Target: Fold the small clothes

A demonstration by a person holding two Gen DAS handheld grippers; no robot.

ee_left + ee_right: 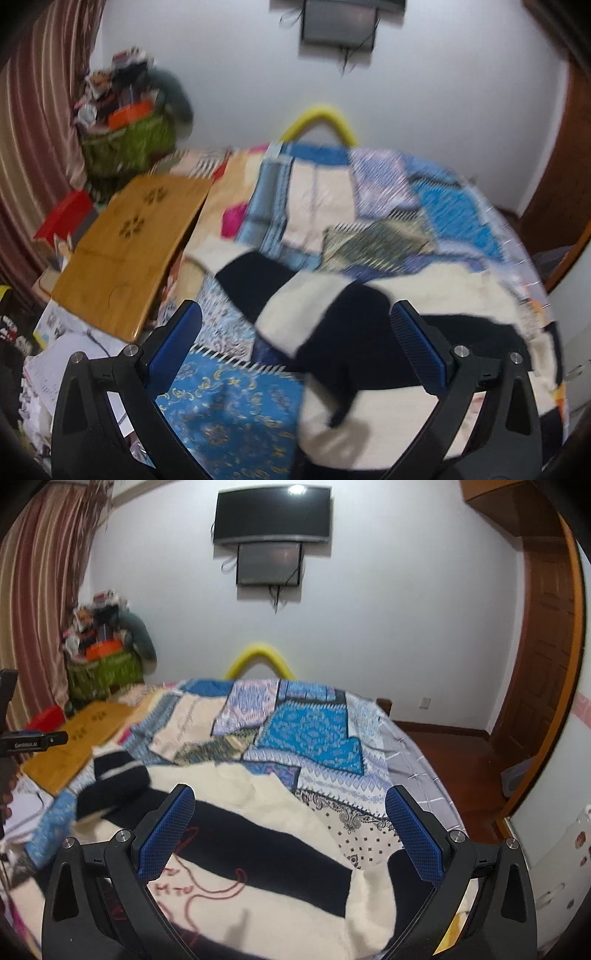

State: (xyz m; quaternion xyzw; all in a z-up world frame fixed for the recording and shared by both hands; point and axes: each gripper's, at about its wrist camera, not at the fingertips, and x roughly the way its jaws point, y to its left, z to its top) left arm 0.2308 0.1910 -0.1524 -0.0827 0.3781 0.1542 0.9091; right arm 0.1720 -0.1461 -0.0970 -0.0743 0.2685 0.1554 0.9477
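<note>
A cream and navy striped sweater point(258, 834) with red stitching lies spread on the patchwork bedspread point(306, 731). In the right wrist view my right gripper point(290, 812) hovers above its body, jaws wide apart, nothing between the blue pads point(166, 834). In the left wrist view the sweater's sleeve point(295, 295) runs from the left toward the body and looks blurred. My left gripper point(295, 325) hangs open over that sleeve area, its pads point(417, 347) clear of the fabric. The left gripper's black body point(29, 742) also shows at the left edge of the right wrist view.
A wooden lap table point(129, 236) lies on the bed's left side beside a red box point(66, 218) and papers point(74, 347). A green basket point(103, 672) piled with clutter stands by the curtain. Wall screens point(273, 517), a yellow foam arc point(258, 657) and a wooden door point(546, 646) border the bed.
</note>
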